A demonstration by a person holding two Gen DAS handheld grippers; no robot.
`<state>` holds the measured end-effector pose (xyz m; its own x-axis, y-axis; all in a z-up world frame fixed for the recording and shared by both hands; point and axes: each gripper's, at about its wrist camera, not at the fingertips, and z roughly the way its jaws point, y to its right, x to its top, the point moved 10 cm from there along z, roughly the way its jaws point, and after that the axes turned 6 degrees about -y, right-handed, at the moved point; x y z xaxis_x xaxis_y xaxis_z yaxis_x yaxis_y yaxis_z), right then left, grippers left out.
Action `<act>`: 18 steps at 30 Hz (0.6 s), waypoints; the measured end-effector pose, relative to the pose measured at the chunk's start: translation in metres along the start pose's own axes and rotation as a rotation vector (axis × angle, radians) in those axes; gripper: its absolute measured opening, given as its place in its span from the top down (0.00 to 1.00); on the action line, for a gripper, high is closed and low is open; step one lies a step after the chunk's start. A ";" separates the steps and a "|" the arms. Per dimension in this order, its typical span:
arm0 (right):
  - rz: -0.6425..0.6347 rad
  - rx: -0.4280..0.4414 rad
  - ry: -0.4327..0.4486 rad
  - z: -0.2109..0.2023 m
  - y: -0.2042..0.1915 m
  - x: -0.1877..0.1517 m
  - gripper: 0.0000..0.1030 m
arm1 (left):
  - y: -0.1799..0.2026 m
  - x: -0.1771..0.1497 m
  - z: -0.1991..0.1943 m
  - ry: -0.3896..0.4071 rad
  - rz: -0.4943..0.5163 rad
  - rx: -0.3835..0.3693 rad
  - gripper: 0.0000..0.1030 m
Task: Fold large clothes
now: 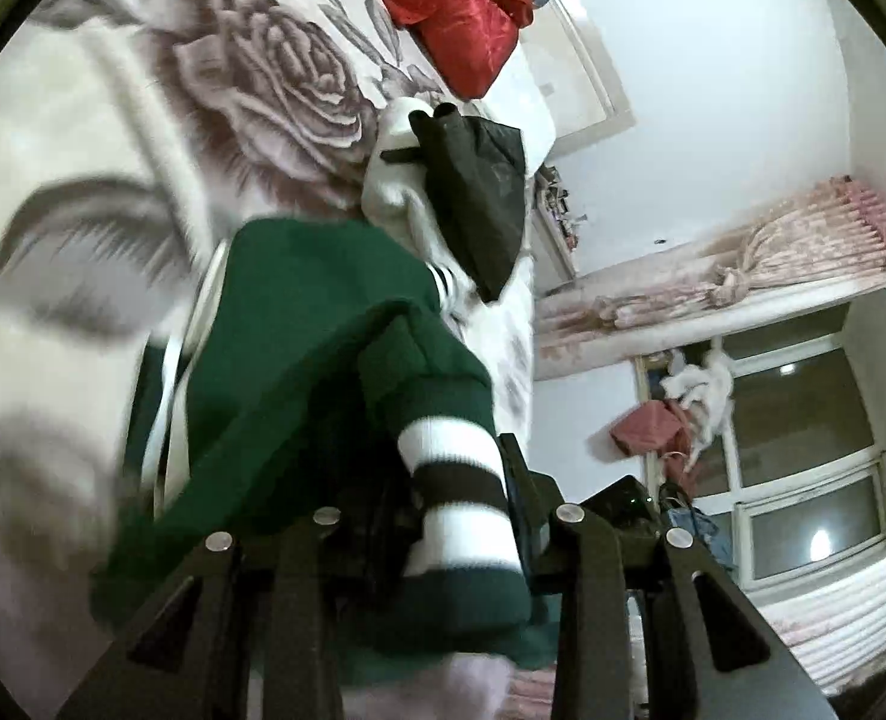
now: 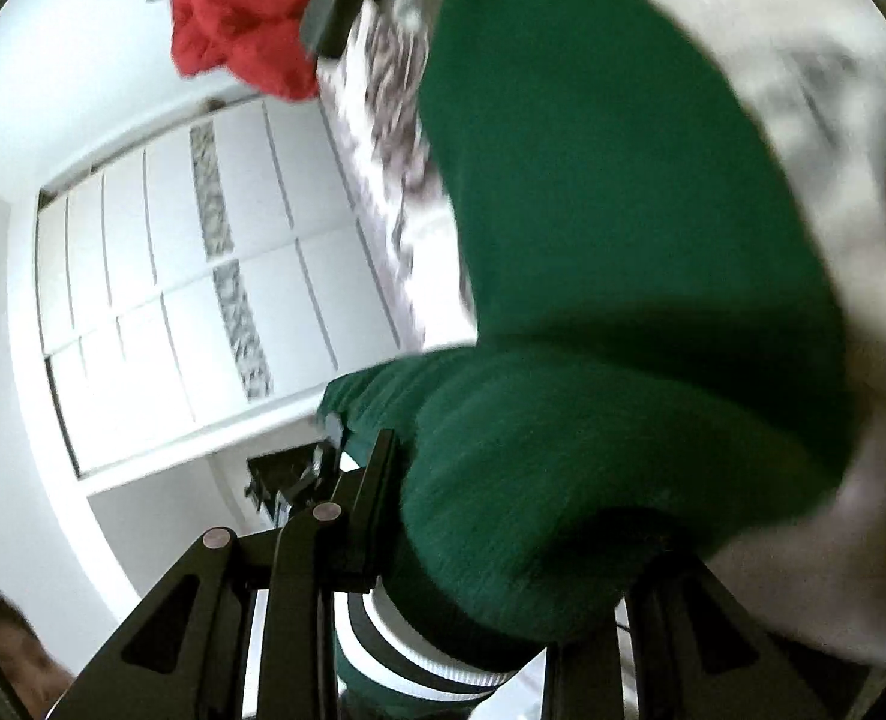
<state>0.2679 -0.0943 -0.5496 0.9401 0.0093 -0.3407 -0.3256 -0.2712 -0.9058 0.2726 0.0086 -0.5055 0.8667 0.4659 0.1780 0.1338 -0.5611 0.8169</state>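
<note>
The left gripper (image 1: 460, 516) is clamped on the striped cuff (image 1: 460, 498) of the green sweater (image 1: 299, 348); the right gripper (image 2: 502, 570) pinches a thick green bunch with striped ribbing beneath (its far finger is hidden, so I judge this from the fabric). The sweater drapes away over the floral bedspread (image 1: 251, 78), rumpled rather than flat. Folding looks barely begun. Beyond lie dark clothing (image 1: 478, 192) and red bedding (image 1: 460, 6).
</note>
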 end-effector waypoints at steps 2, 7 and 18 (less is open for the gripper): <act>0.040 0.011 0.009 -0.008 0.002 0.048 0.72 | -0.010 0.029 0.023 -0.016 -0.015 0.001 0.73; 0.139 -0.006 0.028 -0.005 0.030 0.138 0.72 | -0.048 0.072 0.077 -0.085 -0.057 0.042 0.72; 0.132 0.050 0.078 -0.043 -0.014 0.218 0.72 | -0.013 0.149 0.105 -0.120 -0.034 0.004 0.72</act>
<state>0.4817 -0.1298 -0.6007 0.8932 -0.0981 -0.4388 -0.4495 -0.2169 -0.8666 0.4500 0.0136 -0.5476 0.9130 0.3994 0.0828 0.1659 -0.5490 0.8192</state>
